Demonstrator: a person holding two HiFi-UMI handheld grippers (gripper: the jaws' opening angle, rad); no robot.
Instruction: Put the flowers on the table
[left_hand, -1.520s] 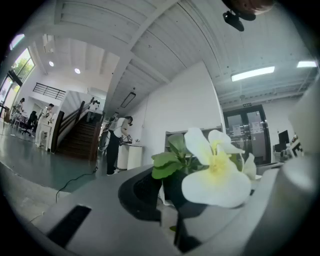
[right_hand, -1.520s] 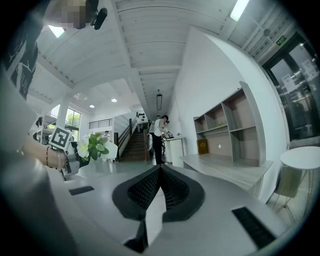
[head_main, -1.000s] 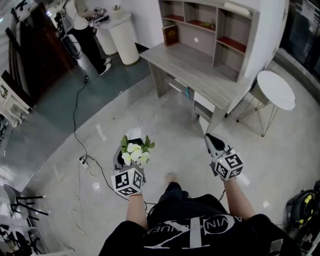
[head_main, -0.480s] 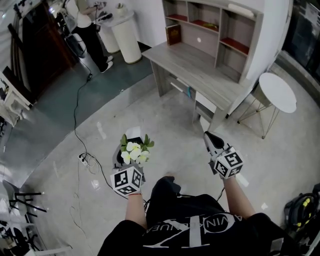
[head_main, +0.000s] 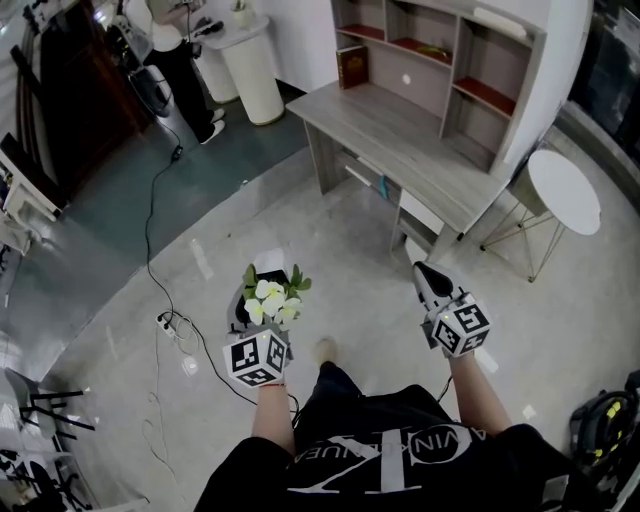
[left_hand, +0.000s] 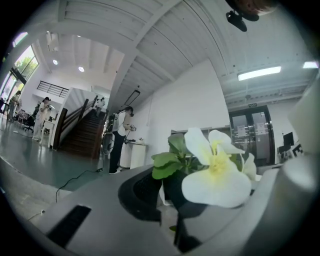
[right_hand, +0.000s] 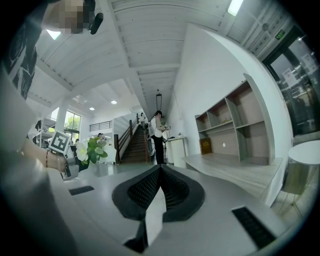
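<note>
A pale polished stone floor (head_main: 120, 300) separates a person in a black printed T-shirt (head_main: 380, 460) from the pale grey wooden desk with its open shelf unit (head_main: 400, 130), the likely table for this delivery. The person stands well short of the desk's front edge, facing it, with both arms held forward at waist height, a carrying posture rather than a placing one. A round white side table on thin metal legs (head_main: 565, 178) sits just beyond the desk's right end.

The left gripper (head_main: 248, 312), on the side away from that round table, has its jaws closed around the lower part of a small bunch of white flowers with green leaves (head_main: 272, 300). The grip looks low on the bunch so that the blossoms ride clear of the jaws and go uncrushed. The right gripper (head_main: 425, 275) carries nothing: its own view shows the two black ridged pads (right_hand: 172, 192) pressed together with no gap, and it is apparently held out only for balance, or in reserve for the set-down.

The flowers (left_hand: 215, 175) hang over bare floor, well apart from the desk and not yet above it. Their long axis runs along the left gripper's jaws, stems back toward the person's hand and blossoms leading, aimed forward and tilted upward toward the desk. The task appears to be in its carrying stage, with the approach and the placing not yet done.
</note>
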